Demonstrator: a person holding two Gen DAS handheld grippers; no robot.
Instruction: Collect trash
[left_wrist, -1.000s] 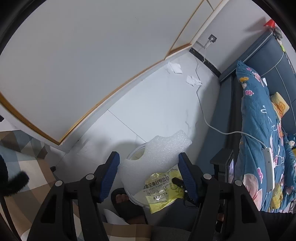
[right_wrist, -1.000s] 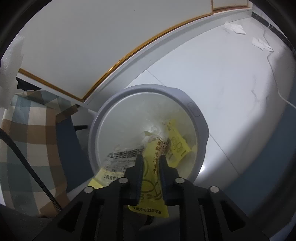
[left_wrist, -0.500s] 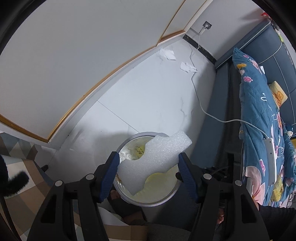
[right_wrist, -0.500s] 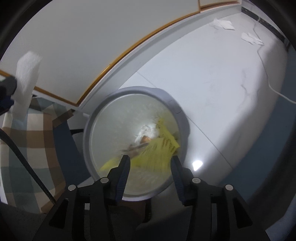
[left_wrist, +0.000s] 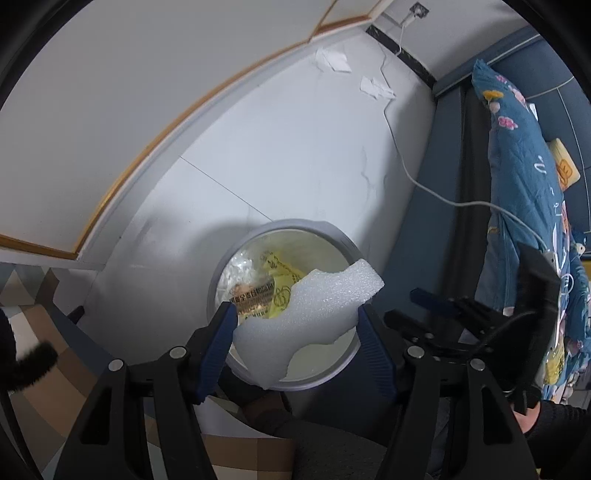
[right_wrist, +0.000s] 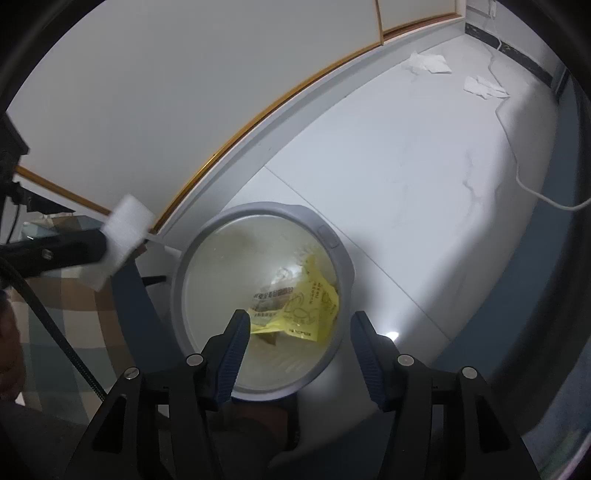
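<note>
Foam sheet (left_wrist: 314, 314) clamped in left gripper (left_wrist: 295, 332) over trash bin (left_wrist: 332, 236). Right gripper (right_wrist: 295, 343) opening, empty; yellow wrapper (right_wrist: 310, 306) inside bin. Risk: wide foam catches rim at 3 o'clock, tips onto floor.

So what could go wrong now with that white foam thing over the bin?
1. The foam piece in the left gripper is wide next to the trash bin opening, and one end sticks past the rim. If dropped now, it might catch on the edge or tip onto the floor.
2. The right gripper, jaws opening and empty, hangs over the same bin beside the left one, so the two could bump.
</note>
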